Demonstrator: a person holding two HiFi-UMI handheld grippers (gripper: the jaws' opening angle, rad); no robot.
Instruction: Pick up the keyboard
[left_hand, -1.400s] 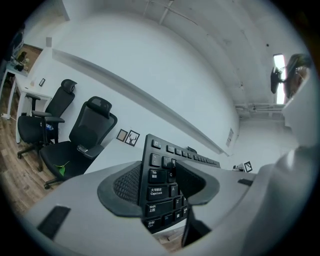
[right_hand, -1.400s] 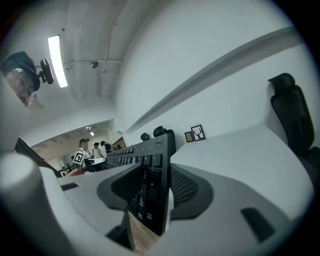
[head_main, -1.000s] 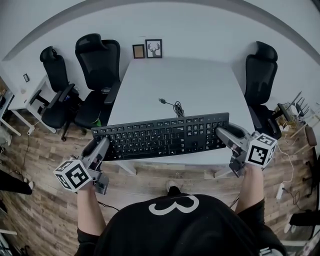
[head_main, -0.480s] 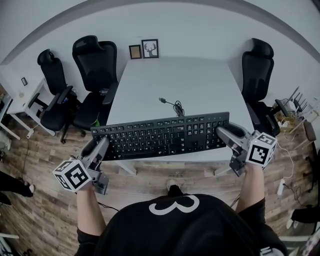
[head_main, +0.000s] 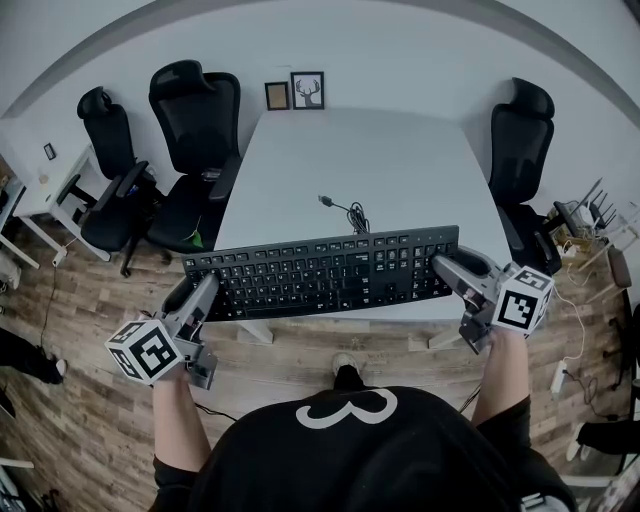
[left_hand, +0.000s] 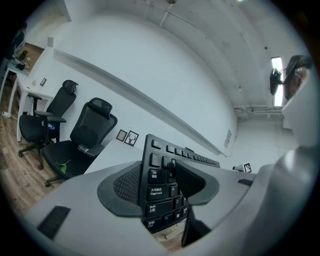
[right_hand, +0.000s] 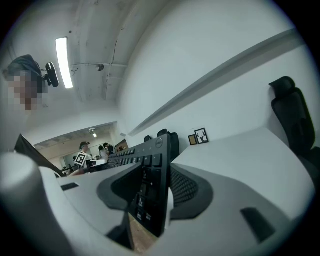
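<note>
White table with black office chairs round it, wood floor underneath. Black keyboard hangs over the table's near edge, its cable lying on the tabletop behind. Left gripper is clamped on its left end, right gripper on its right end.

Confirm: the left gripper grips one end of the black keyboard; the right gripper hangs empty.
Not empty: the right gripper view shows the right gripper clamped on the keyboard at the other end. The left gripper grips as stated.
</note>
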